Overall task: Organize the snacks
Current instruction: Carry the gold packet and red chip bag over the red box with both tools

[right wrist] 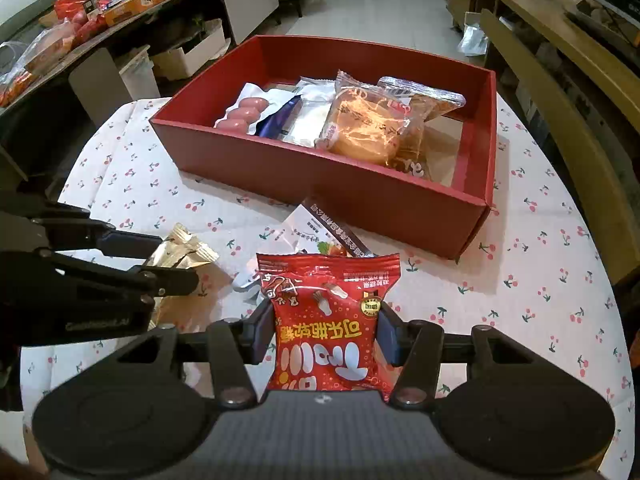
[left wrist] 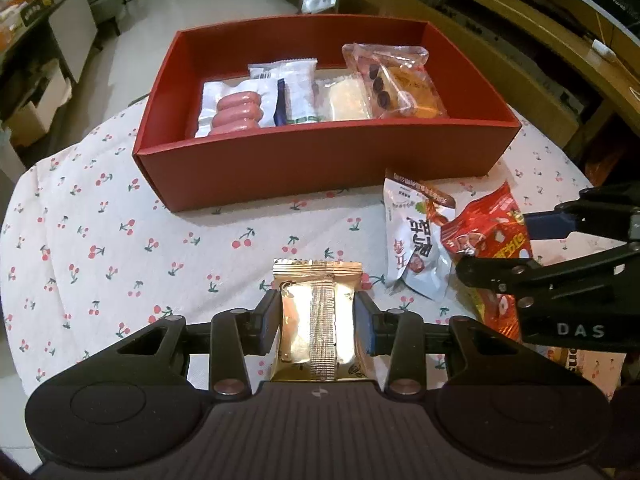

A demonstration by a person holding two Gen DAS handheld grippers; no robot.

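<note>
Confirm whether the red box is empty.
No: the red box already holds several snacks, among them a pack of pink sausages.

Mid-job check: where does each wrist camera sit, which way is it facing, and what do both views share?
Left wrist: on the left gripper, looking down along its fingers at the gold packet it clamps; the right gripper enters from the right.
Right wrist: on the right gripper, clamping the red packet; the left gripper enters from the left.
Shared: red box, white packet, cherry tablecloth.
</note>
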